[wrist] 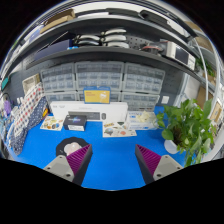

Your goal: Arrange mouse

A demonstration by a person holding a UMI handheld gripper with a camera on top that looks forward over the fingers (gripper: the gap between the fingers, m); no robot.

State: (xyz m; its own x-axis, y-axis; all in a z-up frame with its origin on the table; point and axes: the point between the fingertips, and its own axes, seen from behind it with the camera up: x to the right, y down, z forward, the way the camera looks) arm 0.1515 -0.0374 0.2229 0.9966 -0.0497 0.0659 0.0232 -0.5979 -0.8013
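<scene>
My gripper (112, 152) is open, with its purple pads (76, 160) spread wide over the blue table top (112, 165). Nothing stands between the fingers. A small pale rounded object with a dark part, which looks like the mouse (70, 147), lies on the table just beyond the left finger's tip and is partly hidden by that finger.
A green plant (190, 122) in a white pot (172, 146) stands beyond the right finger. At the table's far edge lie a black box (75, 122), printed cards (119, 129) and a yellow sign (97, 96). Shelves of drawer bins (100, 78) rise behind.
</scene>
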